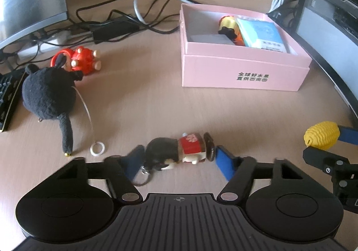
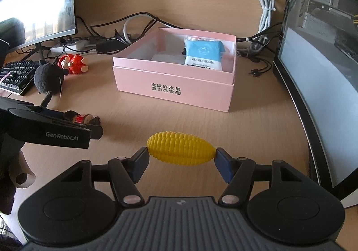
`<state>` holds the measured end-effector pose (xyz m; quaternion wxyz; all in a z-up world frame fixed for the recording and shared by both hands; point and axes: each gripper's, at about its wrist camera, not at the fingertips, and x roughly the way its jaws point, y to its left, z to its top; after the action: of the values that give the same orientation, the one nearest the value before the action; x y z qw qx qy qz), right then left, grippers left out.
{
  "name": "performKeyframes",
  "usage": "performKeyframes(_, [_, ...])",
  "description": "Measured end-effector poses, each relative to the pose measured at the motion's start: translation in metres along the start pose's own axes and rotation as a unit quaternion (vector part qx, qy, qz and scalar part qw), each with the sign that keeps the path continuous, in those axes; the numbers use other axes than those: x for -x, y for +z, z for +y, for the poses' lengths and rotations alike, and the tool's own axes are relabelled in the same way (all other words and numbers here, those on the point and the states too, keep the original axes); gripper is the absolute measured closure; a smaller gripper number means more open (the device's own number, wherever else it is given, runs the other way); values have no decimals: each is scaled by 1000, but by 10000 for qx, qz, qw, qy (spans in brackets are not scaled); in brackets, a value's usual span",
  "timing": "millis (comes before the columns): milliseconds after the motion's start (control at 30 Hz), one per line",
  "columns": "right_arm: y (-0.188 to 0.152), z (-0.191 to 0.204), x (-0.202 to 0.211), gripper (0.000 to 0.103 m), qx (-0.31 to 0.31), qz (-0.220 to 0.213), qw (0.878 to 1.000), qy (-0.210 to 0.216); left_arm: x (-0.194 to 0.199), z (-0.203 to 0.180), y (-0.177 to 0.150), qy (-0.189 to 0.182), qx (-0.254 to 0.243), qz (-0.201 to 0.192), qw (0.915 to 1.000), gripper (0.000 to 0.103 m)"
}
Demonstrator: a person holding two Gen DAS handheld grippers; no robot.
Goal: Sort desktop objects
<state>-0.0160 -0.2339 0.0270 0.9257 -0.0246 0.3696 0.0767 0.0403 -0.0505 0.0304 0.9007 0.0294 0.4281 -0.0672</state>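
Left tongs pinch the doll keychain lengthwise on the desk; right tongs pinch the toy corn end-to-end. Either rounded toy could pivot out before reaching the pink box.

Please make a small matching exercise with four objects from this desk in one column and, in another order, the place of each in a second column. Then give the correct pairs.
Objects
1. yellow toy corn
2. blue packet
3. black plush toy
4. doll keychain

Places
A. inside the pink box
B. between the fingers of the left gripper
C. clamped end to end in the right gripper
D. lying on the desk beside the red figurine

Pairs: 1-C, 2-A, 3-D, 4-B
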Motion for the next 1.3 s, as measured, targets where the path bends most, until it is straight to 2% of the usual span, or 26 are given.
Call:
performKeyframes(267, [-1,10,-2,38,290,111,9992,237,14,4,-14,-243,-98,80,9996,33])
performKeyframes(400, [-1,14,6,38,518,197,9969,550,33,3,-25,-441,-411,146,9981,33])
performKeyframes(533, [9,7,27,38,690,9,9948,746,58,5,-21,-474,-473,-85,9977,33])
performKeyframes(667, [38,-8,57,38,687,-467,9936,759,84,4,5,-536,-415,-645,9956,33])
performKeyframes(867, [93,-23,108,38,664,-1689,9818,556,115,-10,53,-654,-431,-1570,9845,33])
performKeyframes(1000, [125,-31,132,38,482,-2310,9707,443,115,-30,82,-640,-576,-1903,9780,33])
performKeyframes(1200, [152,-43,151,38,274,-2819,9590,124,93,-47,130,-786,-665,-2231,9693,32])
performKeyframes(1233, [155,-45,151,38,243,-2836,9586,62,85,-48,139,-798,-662,-2313,9673,25])
performKeyframes(1267, [159,-47,151,38,229,-2832,9588,8,77,-49,145,-809,-662,-2310,9673,9])
performKeyframes(1300, [162,-48,150,38,220,-2818,9592,-46,69,-50,150,-810,-627,-2226,9695,6])
